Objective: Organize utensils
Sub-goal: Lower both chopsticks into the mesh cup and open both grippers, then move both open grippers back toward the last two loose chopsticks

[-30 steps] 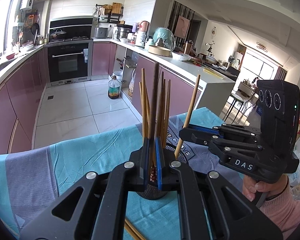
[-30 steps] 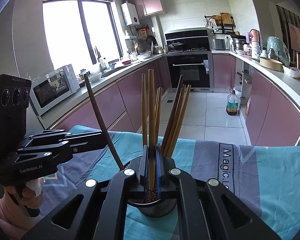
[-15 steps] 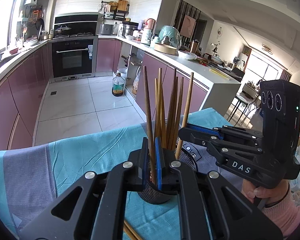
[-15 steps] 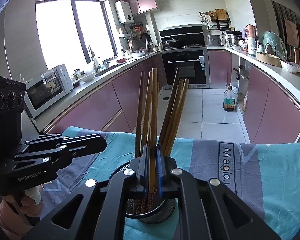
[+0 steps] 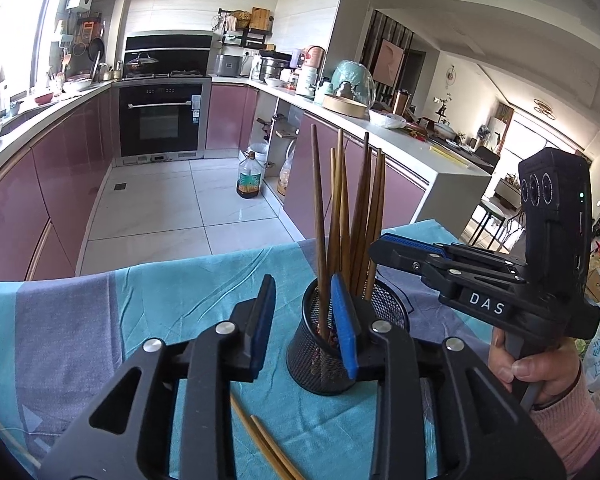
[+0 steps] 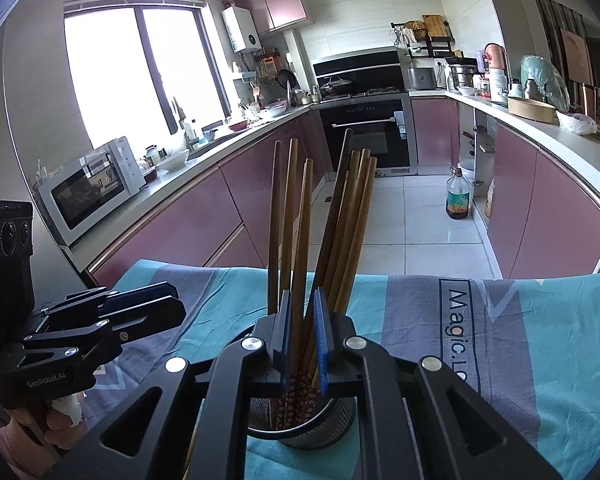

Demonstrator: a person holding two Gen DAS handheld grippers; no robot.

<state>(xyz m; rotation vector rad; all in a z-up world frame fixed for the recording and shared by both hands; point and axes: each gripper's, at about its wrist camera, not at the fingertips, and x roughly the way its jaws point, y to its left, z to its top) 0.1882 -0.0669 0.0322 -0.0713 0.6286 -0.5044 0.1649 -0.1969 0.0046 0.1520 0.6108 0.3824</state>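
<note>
A black mesh holder [image 5: 322,354] stands on the cloth-covered table and holds several brown chopsticks [image 5: 346,216], upright and fanned. My left gripper [image 5: 304,320] is open and empty just left of the holder, its right pad against the rim. My right gripper [image 6: 302,340] is slightly open right over the holder [image 6: 304,426], with chopsticks [image 6: 288,224] standing between its pads, none clamped. Each gripper shows in the other's view: the right one [image 5: 384,246] by the chopstick tops, the left one [image 6: 172,308] at the left.
Two loose chopsticks [image 5: 260,444] lie on the teal and grey cloth [image 5: 112,320] under my left gripper. Behind the table are the tiled kitchen floor, purple cabinets, an oven [image 6: 366,136], and an oil bottle [image 5: 249,176].
Both grippers held a chopstick over the holder, lowered it in and opened; the left opened wide and shifted left. Both chopsticks now stand in the holder.
</note>
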